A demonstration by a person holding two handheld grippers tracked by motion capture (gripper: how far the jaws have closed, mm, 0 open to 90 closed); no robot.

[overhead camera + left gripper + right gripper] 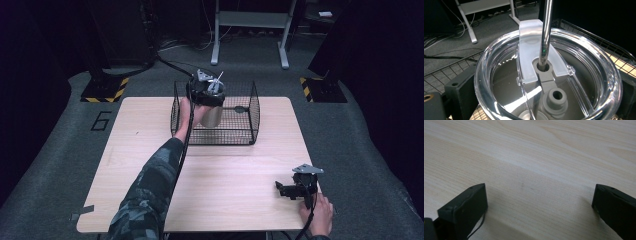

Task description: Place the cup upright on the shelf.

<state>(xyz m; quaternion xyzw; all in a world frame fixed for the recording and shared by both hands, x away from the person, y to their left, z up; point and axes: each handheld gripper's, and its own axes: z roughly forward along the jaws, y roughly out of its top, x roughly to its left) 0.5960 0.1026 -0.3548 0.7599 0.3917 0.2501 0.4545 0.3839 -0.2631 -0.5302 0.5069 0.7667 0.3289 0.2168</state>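
A steel tumbler (212,116) with a clear lid (584,62) and a metal straw (545,32) is inside the black wire basket (251,116), at its left side. My left gripper (206,92) comes down on it from above and is shut on the tumbler just under the lid, one black jaw on each side of it. Whether the tumbler's base touches the basket floor I cannot tell. My right gripper (285,189) lies on the table near the front right corner. In the right gripper view it stands open (539,195) over bare wood.
The basket stands at the far middle of the light wooden table (150,130). A small dark object (240,108) lies inside the basket to the right of the tumbler. Beyond the table are a grey carpet, a white frame (250,20) and black stands with striped bases (105,92).
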